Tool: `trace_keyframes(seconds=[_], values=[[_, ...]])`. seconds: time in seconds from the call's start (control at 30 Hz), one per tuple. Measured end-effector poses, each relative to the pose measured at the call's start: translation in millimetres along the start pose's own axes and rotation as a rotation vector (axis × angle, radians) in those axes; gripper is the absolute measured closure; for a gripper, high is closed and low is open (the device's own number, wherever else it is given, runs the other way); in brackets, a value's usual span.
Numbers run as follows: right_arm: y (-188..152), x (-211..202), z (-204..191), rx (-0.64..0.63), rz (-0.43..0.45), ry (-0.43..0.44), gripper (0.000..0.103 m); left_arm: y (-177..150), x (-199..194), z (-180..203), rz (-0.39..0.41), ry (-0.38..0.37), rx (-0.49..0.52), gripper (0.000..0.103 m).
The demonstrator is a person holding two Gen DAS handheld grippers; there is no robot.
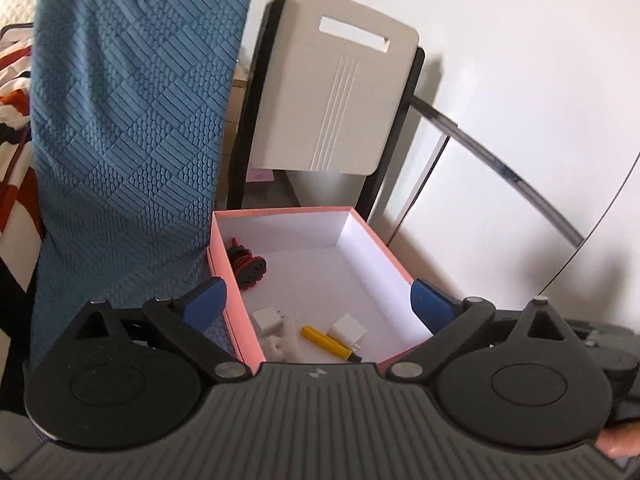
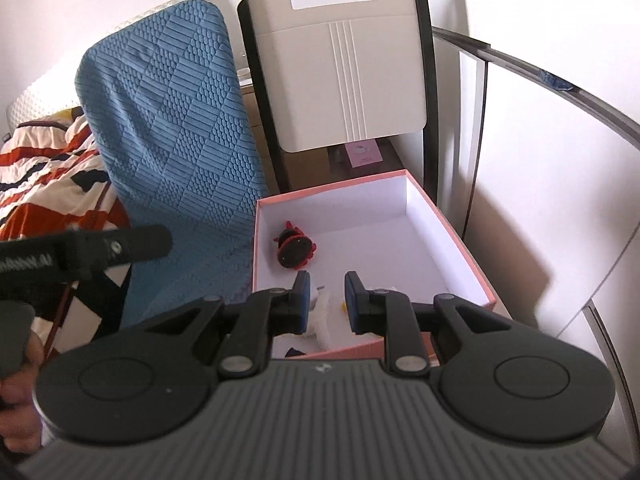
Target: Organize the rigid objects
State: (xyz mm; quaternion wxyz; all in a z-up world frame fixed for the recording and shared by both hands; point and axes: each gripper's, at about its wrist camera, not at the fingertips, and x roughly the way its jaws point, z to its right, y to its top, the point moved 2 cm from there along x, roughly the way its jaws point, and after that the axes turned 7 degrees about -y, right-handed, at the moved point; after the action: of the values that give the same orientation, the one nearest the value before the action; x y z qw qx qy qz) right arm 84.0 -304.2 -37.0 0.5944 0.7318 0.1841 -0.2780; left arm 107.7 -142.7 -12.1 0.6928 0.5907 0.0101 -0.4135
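Pink box [image 1: 236, 308], left wrist view: open-topped, white inside, centre to lower centre of the frame.
Box contents, left wrist view: red-and-black round object [image 1: 250, 266] against the left inner wall; two white adapters [image 1: 269, 321] [image 1: 347, 331], a yellow pen-like item [image 1: 327, 342] and a white fuzzy piece [image 1: 282, 345] at the near end.
Left gripper [image 1: 319, 300]: fingers spread wide, nothing held; left blue pad [image 1: 206, 300] lies outside the box's left wall, right blue pad [image 1: 430, 302] over its right wall.
Background, left wrist view: blue textured cushion [image 1: 132, 112] upright at left; white chair back [image 1: 336, 92] in a black frame at upper centre.
Pink box [image 2: 472, 248], right wrist view: centre right of the frame, interior exposed.
Box contents, right wrist view: red-and-black round object [image 2: 295, 249] on the floor near the left wall; white items partly hidden behind the fingers.
Right gripper [image 2: 327, 302]: fingers part-way closed with a narrow gap, gripping nothing, positioned over the near end of the box.
Left gripper in right wrist view [image 2: 120, 246]: dark body at middle left, blurred; finger state cannot be read here.
Background, right wrist view: striped fabric [image 2: 48, 172] at left; blue cushion centre left.
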Motion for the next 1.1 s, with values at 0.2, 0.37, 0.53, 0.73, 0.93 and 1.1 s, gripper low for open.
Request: trace_keyframes(seconds=[0.2,0.37,0.53,0.73,0.93,1.1], values=[[-14.4,-17.6,-0.4,0.005,0.003,-0.005,0.046,-11.4,-27.8,-1.7,0.013,0.007,-0.015,0.000],[-21.5,-33.5,-8.9,-0.022,0.028,0.000,0.015,-20.1,-51.2,-8.2,0.022,0.039,-0.061,0.000],[-25.9,-45.1,-15.7,-0.022,0.048,0.004,0.015,-23.6,-70.5,-9.8,0.045,0.065,-0.058,0.000],[-30.5,-50.1,-20.6,-0.031,0.049,0.000,0.015,-25.9,-77.8,-8.8,0.040,0.064,-0.018,0.000],[-34.3,-56.6,-15.3,-0.017,0.058,-0.028,0.015,-26.3,-77.0,-10.3,0.048,0.070,-0.026,0.000],[-36.0,-55.7,-17.1,-0.029,0.063,-0.038,0.015,-29.6,-74.4,-7.9,0.048,0.083,0.006,0.000]])
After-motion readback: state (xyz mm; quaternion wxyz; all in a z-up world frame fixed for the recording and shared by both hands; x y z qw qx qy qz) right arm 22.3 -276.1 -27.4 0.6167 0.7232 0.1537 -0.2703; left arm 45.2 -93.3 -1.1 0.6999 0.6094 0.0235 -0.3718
